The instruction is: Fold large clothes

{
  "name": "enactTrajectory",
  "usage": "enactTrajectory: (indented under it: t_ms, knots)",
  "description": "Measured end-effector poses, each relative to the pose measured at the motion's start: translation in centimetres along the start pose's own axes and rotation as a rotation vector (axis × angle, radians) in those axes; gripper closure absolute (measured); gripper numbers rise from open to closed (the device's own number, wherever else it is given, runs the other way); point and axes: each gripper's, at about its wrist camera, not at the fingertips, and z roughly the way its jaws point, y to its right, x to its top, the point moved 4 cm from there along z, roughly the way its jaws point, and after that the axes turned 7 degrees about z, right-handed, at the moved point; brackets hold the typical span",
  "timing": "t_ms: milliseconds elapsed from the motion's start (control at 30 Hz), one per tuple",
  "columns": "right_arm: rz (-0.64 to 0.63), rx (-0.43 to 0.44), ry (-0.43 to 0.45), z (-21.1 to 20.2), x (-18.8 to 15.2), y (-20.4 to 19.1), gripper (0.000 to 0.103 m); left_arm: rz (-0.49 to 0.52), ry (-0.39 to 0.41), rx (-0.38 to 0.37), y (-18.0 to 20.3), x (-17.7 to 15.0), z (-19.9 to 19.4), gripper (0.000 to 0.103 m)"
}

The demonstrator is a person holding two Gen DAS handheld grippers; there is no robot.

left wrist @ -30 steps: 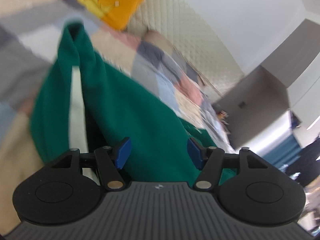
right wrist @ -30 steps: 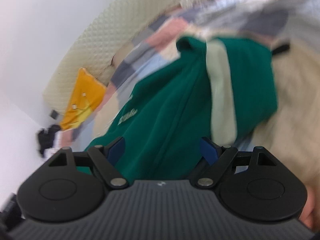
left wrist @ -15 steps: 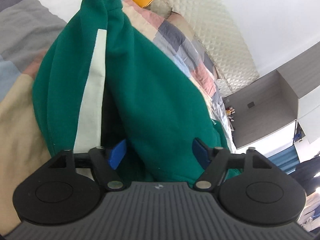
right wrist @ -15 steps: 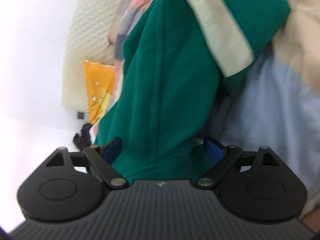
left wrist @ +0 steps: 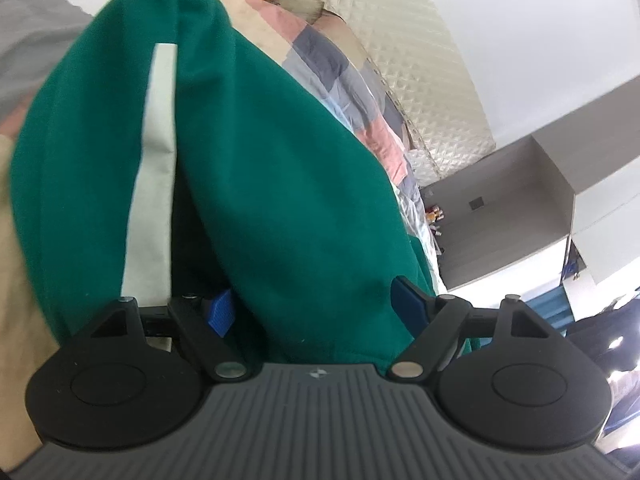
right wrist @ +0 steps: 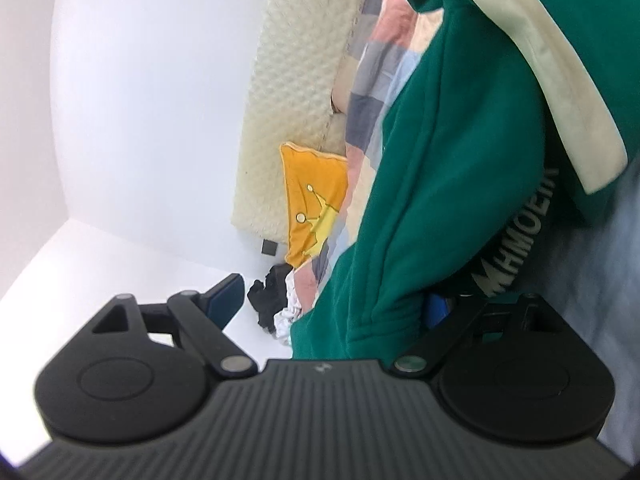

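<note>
A green sweatshirt (left wrist: 288,184) with a cream stripe (left wrist: 154,184) is lying bunched and folded over itself on a patchwork quilt (left wrist: 320,52) of grey, pink, beige and pale blue squares. In the right wrist view the same garment (right wrist: 448,152) is showing pale lettering (right wrist: 520,248) on a dark patch under a fold, with a cream band (right wrist: 560,92) running across its upper layer.

The left gripper (left wrist: 312,308) is sitting with its jaws spread wide and a thick fold of green cloth bulging between the blue pads (left wrist: 406,300); whether the pads are pressing on it cannot be told. The right gripper (right wrist: 332,304) is likewise standing wide, its left pad (right wrist: 228,294) clear of the fabric and its right pad tucked under a green fold.

Beyond the garment, an orange pillow (right wrist: 316,200) is resting against a cream quilted headboard (right wrist: 296,80), beside a white wall (right wrist: 140,100).
</note>
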Motion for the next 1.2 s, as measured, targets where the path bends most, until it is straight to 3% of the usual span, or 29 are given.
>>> enactTrajectory:
  t_ms: [167,233,300,367,433,533,600,833,967,1067,1200]
  knots:
    - [-0.064,-0.153,-0.018,2.5,-0.3,1.2,0.012,0.067,0.000,0.051,0.5,-0.4,0.7,0.023]
    - [-0.081,-0.200,-0.031,3.7,-0.3,1.8,0.013,0.085,0.000,0.061,0.6,-0.4,1.0,0.031]
    - [-0.095,-0.233,-0.040,4.7,-0.3,2.0,0.015,0.112,0.002,0.089,0.7,-0.2,1.5,0.049]
    - [-0.114,-0.250,-0.039,5.2,-0.2,2.2,0.022,0.145,0.025,0.118,0.9,-0.3,1.3,0.072]
    - [-0.152,-0.248,-0.036,5.4,-0.1,1.7,0.049,0.178,0.062,0.116,1.4,-0.3,0.8,0.076]
    - [-0.229,-0.211,0.019,4.3,0.4,-0.3,0.079,0.172,0.111,0.079,1.9,-0.2,-0.2,0.078]
    - [-0.253,-0.152,0.037,3.8,0.4,-1.5,0.084,0.191,0.147,0.048,2.5,0.0,-1.3,0.079]
    - [-0.385,0.044,0.044,1.2,-1.1,-6.1,0.087,0.254,0.251,-0.044,5.6,1.4,-6.5,0.080]
    - [-0.515,0.093,0.033,0.1,-2.6,-10.7,0.087,0.268,0.308,-0.096,7.3,1.7,-9.6,0.080]
    - [-0.502,0.142,0.017,-1.0,-3.7,-12.5,0.087,0.261,0.334,-0.113,8.1,2.0,-12.1,0.080]
    - [-0.558,0.143,0.007,-2.4,-4.8,-15.5,0.087,0.263,0.374,-0.133,9.5,2.6,-15.7,0.080]
